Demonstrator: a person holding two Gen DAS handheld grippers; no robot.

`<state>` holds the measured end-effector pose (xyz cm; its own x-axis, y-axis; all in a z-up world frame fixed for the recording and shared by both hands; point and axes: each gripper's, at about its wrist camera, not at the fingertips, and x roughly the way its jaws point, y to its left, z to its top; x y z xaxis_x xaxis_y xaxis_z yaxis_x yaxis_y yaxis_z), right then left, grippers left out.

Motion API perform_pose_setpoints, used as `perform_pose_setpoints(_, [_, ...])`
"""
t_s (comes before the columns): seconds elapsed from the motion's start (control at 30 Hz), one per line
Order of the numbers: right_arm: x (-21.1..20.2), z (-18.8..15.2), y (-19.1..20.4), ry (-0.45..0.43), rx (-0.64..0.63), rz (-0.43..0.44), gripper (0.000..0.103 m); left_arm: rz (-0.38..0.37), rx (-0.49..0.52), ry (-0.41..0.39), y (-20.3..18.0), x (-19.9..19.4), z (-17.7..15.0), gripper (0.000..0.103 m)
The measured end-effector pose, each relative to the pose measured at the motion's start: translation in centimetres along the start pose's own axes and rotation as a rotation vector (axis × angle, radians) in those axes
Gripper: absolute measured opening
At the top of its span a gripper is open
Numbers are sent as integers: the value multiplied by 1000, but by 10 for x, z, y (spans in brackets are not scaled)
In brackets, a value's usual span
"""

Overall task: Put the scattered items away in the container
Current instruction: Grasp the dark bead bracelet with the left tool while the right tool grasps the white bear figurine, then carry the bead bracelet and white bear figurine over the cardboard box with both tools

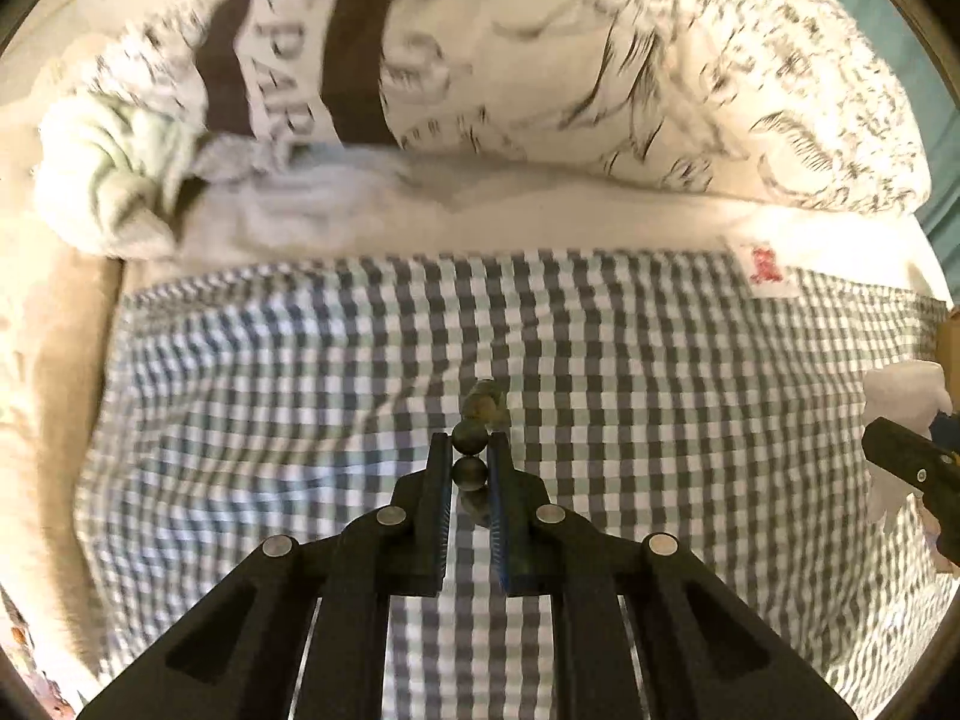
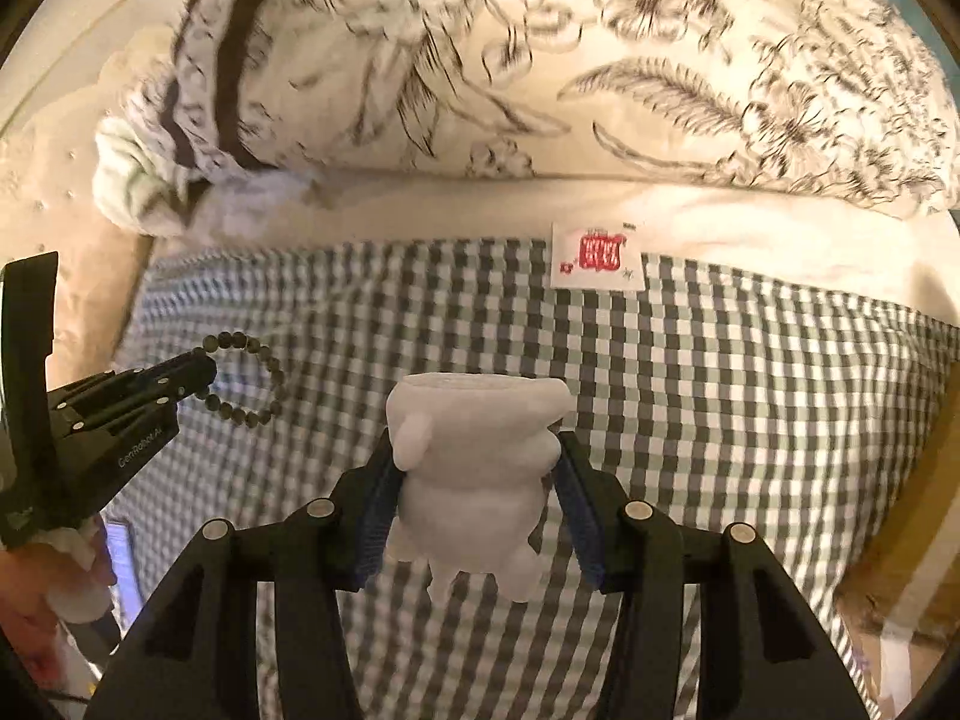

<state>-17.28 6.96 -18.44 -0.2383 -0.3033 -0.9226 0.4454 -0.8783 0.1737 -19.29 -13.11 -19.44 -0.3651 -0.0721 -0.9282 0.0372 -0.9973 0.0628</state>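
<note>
My left gripper (image 1: pixel 470 450) is shut on a dark bead bracelet (image 1: pixel 471 462) and holds it above the checked bedding (image 1: pixel 660 372). In the right wrist view the left gripper (image 2: pixel 201 373) sits at the left with the bracelet (image 2: pixel 264 381) hanging as a ring from its tips. My right gripper (image 2: pixel 477 456) is shut on a white animal-shaped container (image 2: pixel 468 462), held open end away from the camera. The container and right gripper show at the right edge of the left wrist view (image 1: pixel 906 402).
A large pillow with black floral print (image 2: pixel 600 60) lies across the back. A knotted pale green cloth (image 1: pixel 114 174) sits at the back left. A white label with red print (image 2: pixel 598 255) is on the bedding. A wooden edge (image 2: pixel 900 510) runs at the right.
</note>
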Motion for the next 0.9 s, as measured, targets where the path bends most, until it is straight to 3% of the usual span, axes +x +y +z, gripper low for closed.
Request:
perform_pose_setpoints(0.17, [-44,-5,20,-53,-24,10,50,13,-3,-74,-11,-48,2,11])
perform_pose_setpoints(0.43, [-129,-40,41,-148,-40,33,50,-43,12,-167,-23,-125,-10,11])
perform_pose_setpoints(0.9, [-247,-119,26,-261,27,-21,50,-206,211,-233,-114,-232,-50,11])
